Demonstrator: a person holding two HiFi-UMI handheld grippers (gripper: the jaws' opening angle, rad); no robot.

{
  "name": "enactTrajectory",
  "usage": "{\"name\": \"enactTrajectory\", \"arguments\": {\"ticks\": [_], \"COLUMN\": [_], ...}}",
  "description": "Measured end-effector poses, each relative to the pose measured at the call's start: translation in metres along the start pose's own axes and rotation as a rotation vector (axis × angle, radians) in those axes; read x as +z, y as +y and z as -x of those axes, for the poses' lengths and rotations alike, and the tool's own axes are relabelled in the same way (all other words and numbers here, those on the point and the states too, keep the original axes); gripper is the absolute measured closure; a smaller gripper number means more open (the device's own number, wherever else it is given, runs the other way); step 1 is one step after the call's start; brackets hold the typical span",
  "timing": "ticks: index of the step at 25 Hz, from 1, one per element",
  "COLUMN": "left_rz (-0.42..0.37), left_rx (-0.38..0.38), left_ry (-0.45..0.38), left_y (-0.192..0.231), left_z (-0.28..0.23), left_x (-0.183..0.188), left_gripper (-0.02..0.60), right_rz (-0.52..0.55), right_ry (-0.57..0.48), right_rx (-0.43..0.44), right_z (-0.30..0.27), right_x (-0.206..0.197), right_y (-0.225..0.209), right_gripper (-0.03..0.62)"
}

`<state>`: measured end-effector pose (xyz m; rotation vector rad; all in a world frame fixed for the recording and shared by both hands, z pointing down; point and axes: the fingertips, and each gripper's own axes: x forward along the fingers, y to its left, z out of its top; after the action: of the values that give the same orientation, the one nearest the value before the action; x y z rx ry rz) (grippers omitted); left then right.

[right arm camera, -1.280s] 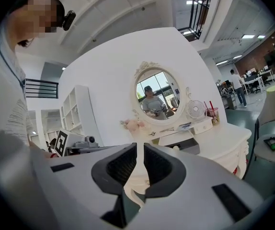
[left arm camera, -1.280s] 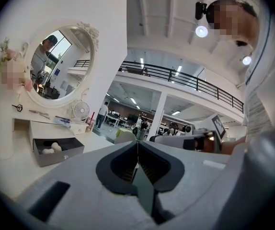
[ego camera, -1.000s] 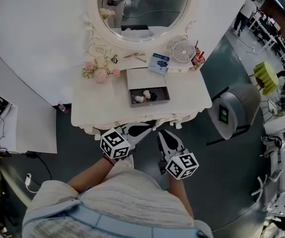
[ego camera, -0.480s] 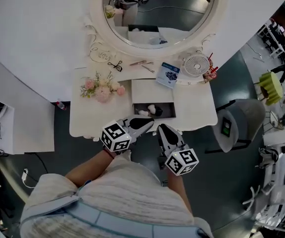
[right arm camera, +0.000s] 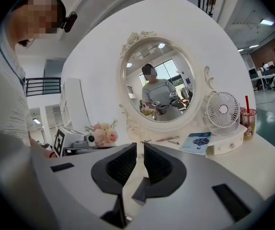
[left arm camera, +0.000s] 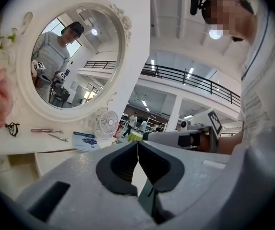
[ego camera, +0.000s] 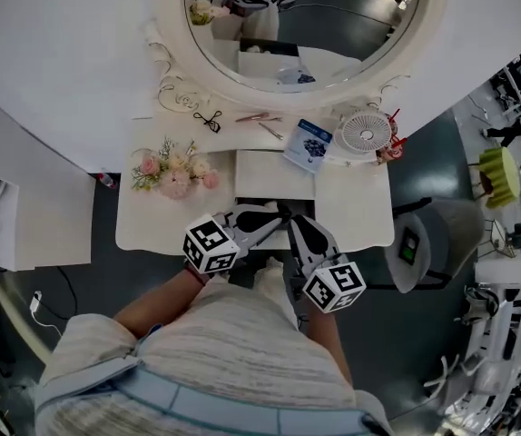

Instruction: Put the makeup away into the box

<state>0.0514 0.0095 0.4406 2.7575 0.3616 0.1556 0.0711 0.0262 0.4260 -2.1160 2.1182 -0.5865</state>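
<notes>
Box (ego camera: 274,173) on table (ego camera: 161,223), left tongs (left arm camera: 137,145) closed, right tongs (right arm camera: 140,150) closed, booklet (ego camera: 308,143) print unreadable

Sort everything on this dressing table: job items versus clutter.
Job: white box; eyelash curler and tweezers, probably makeup items; left tool and right tool, both shut and empty.
Lying about: flowers; small fan; blue booklet; drink cup.

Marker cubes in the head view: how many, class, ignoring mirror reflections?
2. One on the left gripper, left of centre; one on the right gripper, right of centre. None seems hidden.
</notes>
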Motion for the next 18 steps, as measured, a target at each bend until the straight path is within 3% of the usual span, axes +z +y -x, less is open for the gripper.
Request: {"name": "enactTrajectory", "arguments": {"ticks": [8, 18], "left_rz": [0.011, 0.041], "left_rx": [0.178, 0.366], "left_ry": [-0.035, -0.069], "left_y": [0.04, 0.066], "left_z": [-0.036, -0.053], "left_x": [0.017, 0.012], "left_gripper": [0.568, 0.568], "right_rz": [0.065, 0.137], "right_ry": [0.113, 0.211], "right_rx": [0.172, 0.317], "right_z": [-0.032, -0.065], "right_x": [0.016, 0.02], "right_y": [-0.047, -0.085], "right_gripper": [0.583, 0.583]}}
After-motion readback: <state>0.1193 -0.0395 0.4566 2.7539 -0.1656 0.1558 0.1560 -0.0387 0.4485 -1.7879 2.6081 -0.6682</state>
